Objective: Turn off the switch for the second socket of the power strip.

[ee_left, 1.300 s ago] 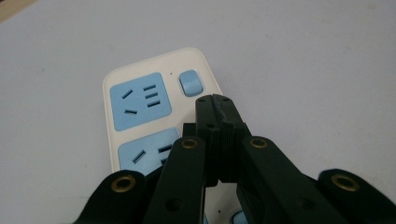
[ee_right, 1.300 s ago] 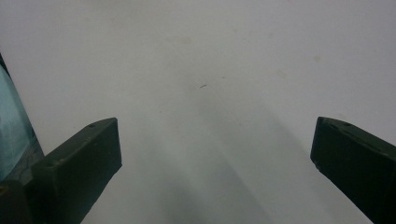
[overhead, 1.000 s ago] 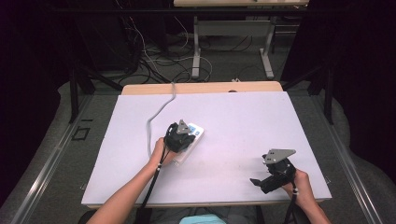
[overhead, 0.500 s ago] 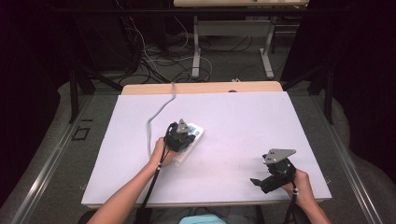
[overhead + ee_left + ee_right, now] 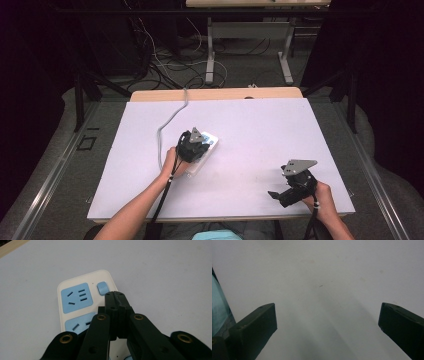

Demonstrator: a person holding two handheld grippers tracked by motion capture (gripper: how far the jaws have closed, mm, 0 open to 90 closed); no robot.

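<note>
Left gripper [image 5: 115, 296]: jaws pressed together, holding nothing, tip just below the small blue button [image 5: 102, 288] on the white plastic power strip with blue sockets [image 5: 76, 298] | Right gripper [image 5: 325, 322]: wide open, empty, over the bare white table [image 5: 260, 130] | Progress: probably a button push, can't tell if pushed yet

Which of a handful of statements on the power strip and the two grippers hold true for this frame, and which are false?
1. The left gripper has its jaws closed together over the power strip. True.
2. The right gripper grips a plug. False: its jaws stand wide apart over the bare white table.
3. The closed jaw tips sit next to the strip's blue button. True.
4. A plug sits in the strip's far socket. False: its slots are open and empty.
5. The grey cord runs from the strip toward the far edge of the table. True.
</note>
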